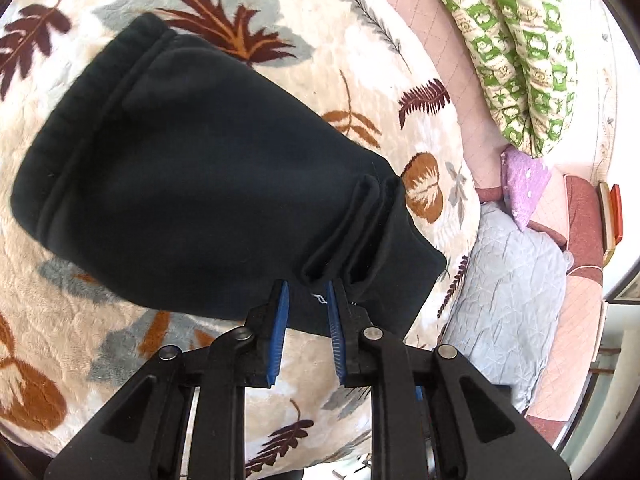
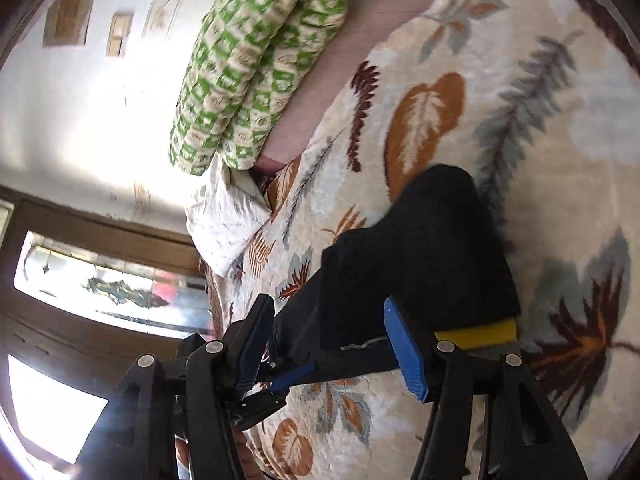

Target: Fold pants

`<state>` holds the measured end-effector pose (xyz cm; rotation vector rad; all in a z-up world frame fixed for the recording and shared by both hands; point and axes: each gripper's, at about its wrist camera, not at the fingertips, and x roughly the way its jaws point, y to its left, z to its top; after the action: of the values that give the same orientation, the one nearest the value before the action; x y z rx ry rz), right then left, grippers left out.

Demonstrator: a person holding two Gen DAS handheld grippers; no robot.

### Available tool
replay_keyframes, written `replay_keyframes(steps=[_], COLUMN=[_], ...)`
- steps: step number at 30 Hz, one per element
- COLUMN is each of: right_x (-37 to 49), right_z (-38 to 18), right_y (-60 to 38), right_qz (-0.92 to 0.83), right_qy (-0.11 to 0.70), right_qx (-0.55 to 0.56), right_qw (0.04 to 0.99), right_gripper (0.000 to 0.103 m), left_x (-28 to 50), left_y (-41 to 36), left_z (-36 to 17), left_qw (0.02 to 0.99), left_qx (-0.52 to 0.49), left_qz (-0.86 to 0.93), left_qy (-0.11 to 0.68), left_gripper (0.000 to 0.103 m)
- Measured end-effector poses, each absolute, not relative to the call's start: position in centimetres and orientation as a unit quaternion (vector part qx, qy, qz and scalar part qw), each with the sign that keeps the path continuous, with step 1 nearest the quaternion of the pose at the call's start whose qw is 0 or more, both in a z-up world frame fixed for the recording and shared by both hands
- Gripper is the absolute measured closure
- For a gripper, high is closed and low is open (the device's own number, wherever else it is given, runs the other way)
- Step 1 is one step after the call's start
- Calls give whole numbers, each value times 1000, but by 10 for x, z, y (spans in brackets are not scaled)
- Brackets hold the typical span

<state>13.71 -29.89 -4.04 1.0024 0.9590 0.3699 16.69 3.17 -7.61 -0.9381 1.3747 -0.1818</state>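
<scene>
The black pants [image 1: 192,168] lie folded in a thick bundle on a cream blanket with a leaf print [image 1: 360,40], ribbed waistband at the far left. My left gripper [image 1: 307,286] is at the bundle's near edge, where several folded layers end. Its blue pads stand a narrow gap apart and do not press the cloth. In the right wrist view the pants [image 2: 424,248] lie just ahead of my right gripper [image 2: 328,304]. Its jaws are wide apart and hold nothing, with the cloth's near edge lying between the fingers. A yellow strip [image 2: 476,334] shows at the right finger.
A green and cream quilt roll [image 1: 516,52] [image 2: 256,60] lies on the pink sheet [image 1: 472,92] beyond the blanket. A grey pillow [image 1: 508,300] and a purple cushion [image 1: 524,184] sit at the bed's edge. A white pillow [image 2: 228,220] and a bright window [image 2: 100,280] show in the right wrist view.
</scene>
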Motion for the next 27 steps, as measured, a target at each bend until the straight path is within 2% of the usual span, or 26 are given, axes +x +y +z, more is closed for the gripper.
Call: replay_keyframes(steps=[5, 6, 8, 9, 13, 16, 25, 27], right_x=[112, 110, 110, 112, 118, 118, 112, 113], right_z=[-102, -111, -124, -128, -137, -141, -148, -150], right_y=[-307, -304, -296, -295, -296, -303, -307, -303], right_qz=[151, 149, 145, 140, 122, 114, 100, 100], right_qy=[428, 425, 420, 415, 394, 380, 336, 332], right_qx=[575, 594, 620, 630, 657, 677, 715, 719], right_qw=[680, 667, 647, 641, 631, 620, 605, 602], right_gripper=[43, 43, 42, 40, 33, 30, 29, 30], left_x=[176, 179, 187, 189, 196, 204, 217, 216], left_y=[14, 12, 5, 2, -2, -8, -47, -51], left_z=[-77, -76, -75, -74, -61, -59, -78, -79], left_qw=[673, 675, 681, 686, 722, 731, 724, 731], left_qx=[-384, -376, -352, -339, -292, -276, -210, -202], left_qz=[-97, -101, -110, -112, -97, -98, -109, -99], left_qy=[625, 626, 633, 634, 619, 617, 649, 644], left_gripper=[87, 84, 60, 55, 53, 40, 40, 58])
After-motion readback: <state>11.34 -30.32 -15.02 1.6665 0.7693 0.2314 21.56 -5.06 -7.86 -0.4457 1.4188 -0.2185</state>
